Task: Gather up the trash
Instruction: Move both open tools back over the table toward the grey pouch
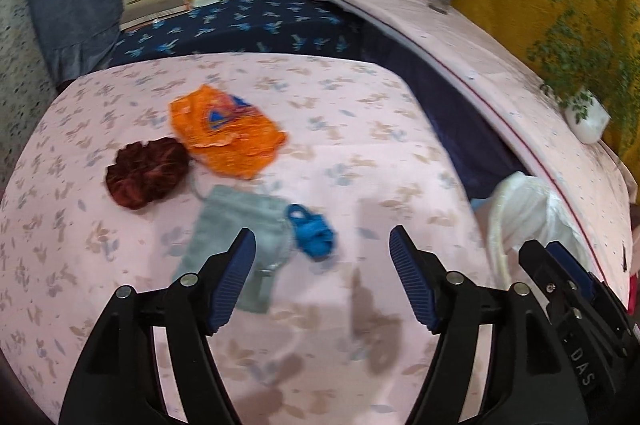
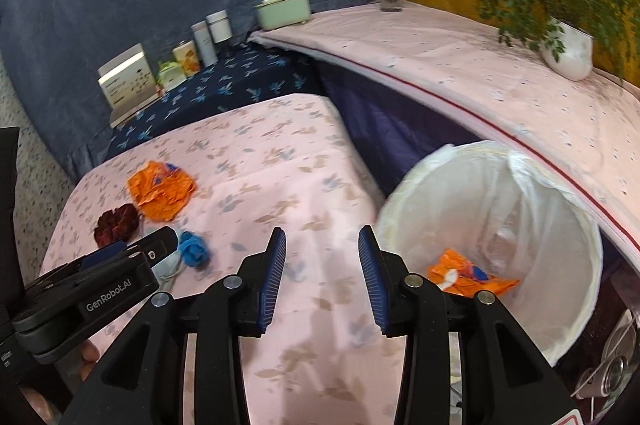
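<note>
1. Left wrist view: the orange snack wrapper [image 1: 226, 131] lies crumpled on the pink floral tablecloth [image 1: 360, 129], beside a maroon scrunchie [image 1: 146, 173], a grey pouch [image 1: 236, 229] and a blue crumpled scrap [image 1: 312, 231]. The wrapper looks light, crinkly and slippery; a raised fold is the best hold. The left gripper [image 1: 322, 251] stands wide apart, empty.

2. Right wrist view: the right gripper [image 2: 322, 247] is partly parted, holding nothing, beside the lined trash bin [image 2: 492, 165], where another orange wrapper [image 2: 468, 273] lies.

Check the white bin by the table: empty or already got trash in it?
Not empty. The right wrist view shows a crumpled orange wrapper lying at the bottom of the white-lined bin; nothing else is visible inside.
</note>
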The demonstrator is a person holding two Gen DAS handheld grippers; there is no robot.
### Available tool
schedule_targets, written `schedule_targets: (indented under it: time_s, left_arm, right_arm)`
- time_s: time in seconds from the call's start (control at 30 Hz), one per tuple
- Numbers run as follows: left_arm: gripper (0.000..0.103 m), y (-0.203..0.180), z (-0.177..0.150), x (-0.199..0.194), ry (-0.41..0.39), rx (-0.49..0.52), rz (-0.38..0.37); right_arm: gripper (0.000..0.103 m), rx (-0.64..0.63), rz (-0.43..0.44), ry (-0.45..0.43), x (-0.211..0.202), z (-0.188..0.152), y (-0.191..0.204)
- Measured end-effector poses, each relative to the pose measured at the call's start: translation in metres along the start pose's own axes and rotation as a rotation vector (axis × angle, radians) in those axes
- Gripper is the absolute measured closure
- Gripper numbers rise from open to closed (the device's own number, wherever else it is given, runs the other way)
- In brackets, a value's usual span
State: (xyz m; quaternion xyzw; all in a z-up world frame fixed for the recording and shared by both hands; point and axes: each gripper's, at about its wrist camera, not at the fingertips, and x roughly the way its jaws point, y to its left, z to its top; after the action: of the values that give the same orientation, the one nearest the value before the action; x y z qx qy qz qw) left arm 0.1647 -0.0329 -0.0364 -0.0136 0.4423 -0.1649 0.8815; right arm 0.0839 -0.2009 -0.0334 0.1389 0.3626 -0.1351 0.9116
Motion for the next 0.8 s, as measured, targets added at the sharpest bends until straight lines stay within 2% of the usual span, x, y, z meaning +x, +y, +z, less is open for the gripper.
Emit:
schedule_targets:
  time_s: [0.17, 0.33, 0.5, 0.8]
  left_arm:
    - [0.030, 0.042, -0.001, 0.004, 0.015, -0.063, 0.049]
    - [0.018, 0.073, -0.007, 0.007, 0.030, -0.109, 0.086]
    - [0.016, 0.093, -0.012, 0.010, 0.039, -0.130, 0.114]
    - [0.016, 0.120, -0.013, 0.017, 0.057, -0.184, 0.123]
  right_arm:
    - [0.065, -0.064, 0.042, 0.031, 0.014, -0.004, 0.038]
    - [0.065, -0.118, 0.074, 0.072, 0.031, -0.009, 0.072]
    - [0.061, -0.155, 0.092, 0.102, 0.048, -0.013, 0.096]
    - [0.060, -0.179, 0.103, 0.153, 0.077, -0.017, 0.116]
